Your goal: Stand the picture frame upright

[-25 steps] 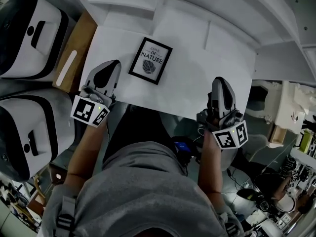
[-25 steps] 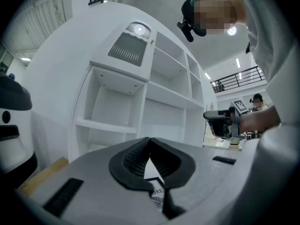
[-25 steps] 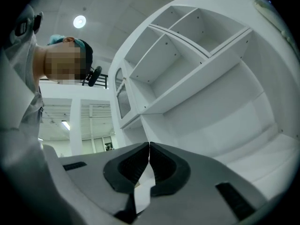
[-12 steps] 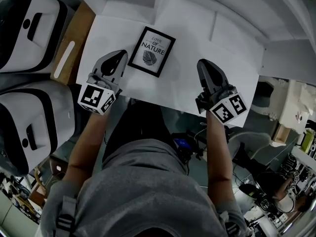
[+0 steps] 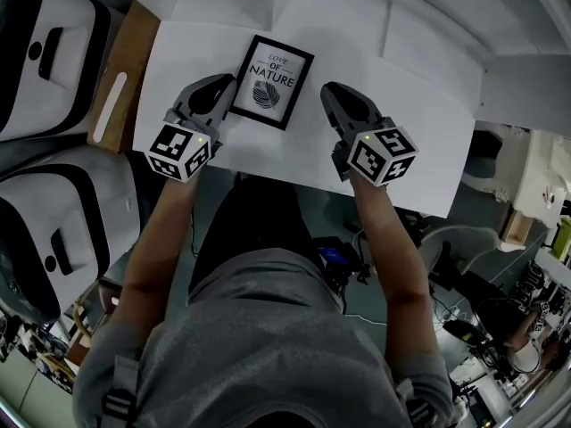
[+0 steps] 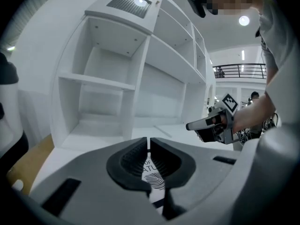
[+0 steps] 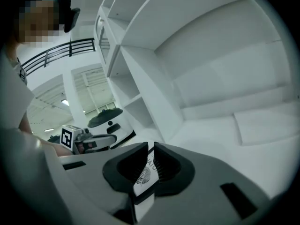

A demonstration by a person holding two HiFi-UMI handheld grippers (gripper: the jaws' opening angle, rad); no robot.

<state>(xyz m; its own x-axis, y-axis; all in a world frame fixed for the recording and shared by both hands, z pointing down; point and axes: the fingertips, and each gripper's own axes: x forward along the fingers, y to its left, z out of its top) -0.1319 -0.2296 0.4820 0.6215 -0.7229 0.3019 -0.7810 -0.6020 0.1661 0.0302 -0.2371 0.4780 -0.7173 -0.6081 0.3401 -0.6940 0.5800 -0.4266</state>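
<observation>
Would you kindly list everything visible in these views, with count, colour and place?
Black-framed leaf-print picture: one, black and white, flat on the table between the grippers.
White table: one, white, centre.
White shelf unit: one, white, behind the table.
Rounded white-and-black machines: two, left of the table.
Brown wooden board: one, brown, beside the table's left edge.
Left gripper: one, grey, jaws closed, left of the picture.
Right gripper: one, grey, jaws practically closed, right of the picture.

Smooth matt table [image 5: 419, 141] — ribbed jaws
</observation>
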